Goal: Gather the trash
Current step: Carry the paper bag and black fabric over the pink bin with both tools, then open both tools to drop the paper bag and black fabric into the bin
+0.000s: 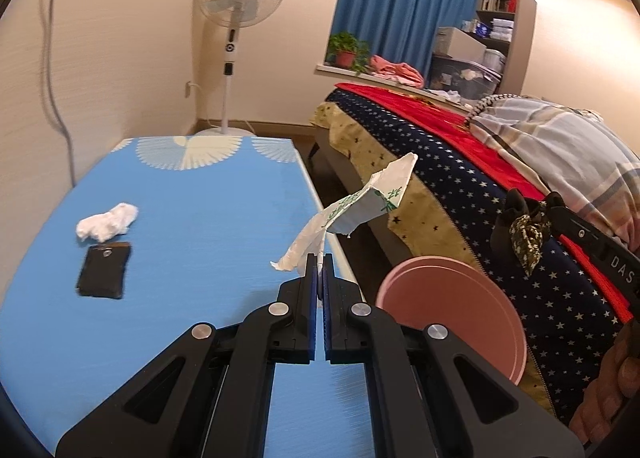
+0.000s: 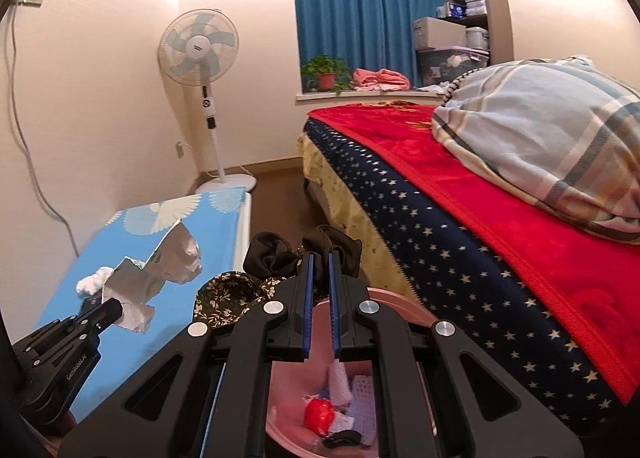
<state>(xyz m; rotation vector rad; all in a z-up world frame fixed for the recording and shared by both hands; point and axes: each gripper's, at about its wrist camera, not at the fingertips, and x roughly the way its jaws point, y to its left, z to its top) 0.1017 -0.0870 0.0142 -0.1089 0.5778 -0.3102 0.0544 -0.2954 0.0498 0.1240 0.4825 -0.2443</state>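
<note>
From the left wrist view, the left gripper sits nearest, its jaws pinched tight on a torn white wrapper with green print, lifted over the right edge of the blue desk. A crumpled tissue and a black wallet lie toward the desk's left edge; a pink bin stands just beside its right edge. From the right wrist view, the right gripper grips a black scrunchie between narrowly parted jaws above the bin, which holds scraps, beside the bed.
</note>
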